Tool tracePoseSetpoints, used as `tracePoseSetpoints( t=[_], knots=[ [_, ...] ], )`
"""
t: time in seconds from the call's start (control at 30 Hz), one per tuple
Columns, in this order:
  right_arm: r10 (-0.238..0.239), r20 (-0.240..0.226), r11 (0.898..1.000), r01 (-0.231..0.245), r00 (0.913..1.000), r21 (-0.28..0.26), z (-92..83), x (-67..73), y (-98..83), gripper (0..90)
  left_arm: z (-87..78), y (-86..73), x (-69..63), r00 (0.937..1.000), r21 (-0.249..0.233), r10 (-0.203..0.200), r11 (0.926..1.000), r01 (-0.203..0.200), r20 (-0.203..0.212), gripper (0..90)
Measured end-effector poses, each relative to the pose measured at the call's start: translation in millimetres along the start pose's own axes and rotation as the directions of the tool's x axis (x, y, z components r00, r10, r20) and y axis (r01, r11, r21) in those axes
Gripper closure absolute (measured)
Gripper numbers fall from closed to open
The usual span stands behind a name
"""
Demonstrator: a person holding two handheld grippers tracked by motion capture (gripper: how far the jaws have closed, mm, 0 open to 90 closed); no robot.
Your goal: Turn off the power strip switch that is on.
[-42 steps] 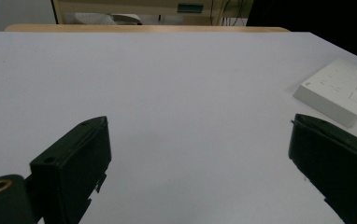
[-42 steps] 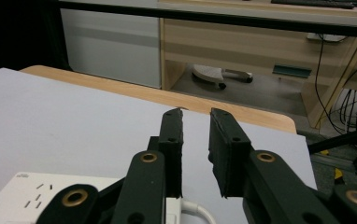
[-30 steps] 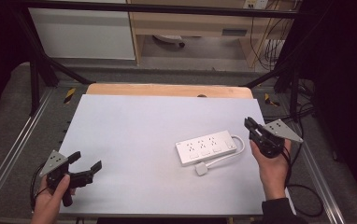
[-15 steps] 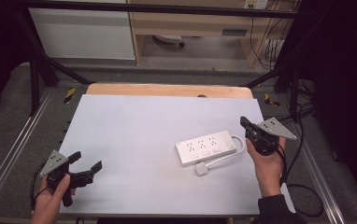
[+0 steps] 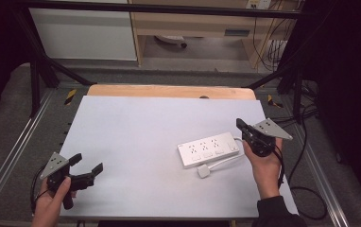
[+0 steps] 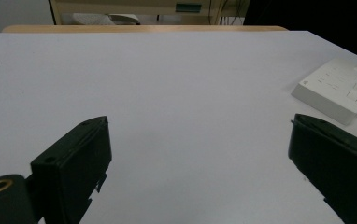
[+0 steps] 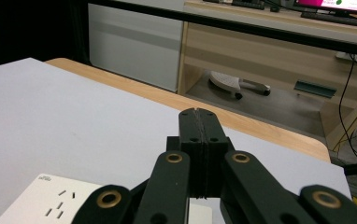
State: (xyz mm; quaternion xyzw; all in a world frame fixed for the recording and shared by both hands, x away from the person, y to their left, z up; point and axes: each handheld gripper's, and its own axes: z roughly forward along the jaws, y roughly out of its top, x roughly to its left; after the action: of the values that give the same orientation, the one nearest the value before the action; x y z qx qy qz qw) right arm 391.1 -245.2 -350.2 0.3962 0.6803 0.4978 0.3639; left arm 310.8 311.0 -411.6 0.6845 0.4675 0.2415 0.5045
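A white power strip lies on the right half of the white table top, its white cable and plug curled just in front of it. My right gripper hovers at the strip's right end, jaws pressed together with nothing between them; the strip's corner lies below them. At the near left corner my left gripper stands wide open over bare table, empty, with the strip far off to its right.
A wooden strip borders the table's far edge. Black frame bars and metal rails run along both sides. Cables hang off the right edge. A desk and a white cabinet stand beyond.
The right gripper has drifted slightly left and forward toward the power strip's right end. The left gripper has barely moved.
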Motion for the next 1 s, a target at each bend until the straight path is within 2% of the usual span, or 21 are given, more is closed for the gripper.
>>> tracePoseSetpoints(
  t=[0.63,1.0],
  knots=[
    [-0.011,-0.040,1.000,0.012,0.9991,0.026,6.3,11.5,-4.0,90.0,-0.8,0.6,0.1,1.0000,0.003,0.005,1.0000,-0.005,0.007,5.9],
    [-0.008,-0.068,0.998,0.012,0.9977,0.066,12.1,17.8,-10.7,90.0,-0.7,0.6,0.0,0.9999,0.005,0.009,1.0000,-0.009,0.010,5.9]
  ],
)
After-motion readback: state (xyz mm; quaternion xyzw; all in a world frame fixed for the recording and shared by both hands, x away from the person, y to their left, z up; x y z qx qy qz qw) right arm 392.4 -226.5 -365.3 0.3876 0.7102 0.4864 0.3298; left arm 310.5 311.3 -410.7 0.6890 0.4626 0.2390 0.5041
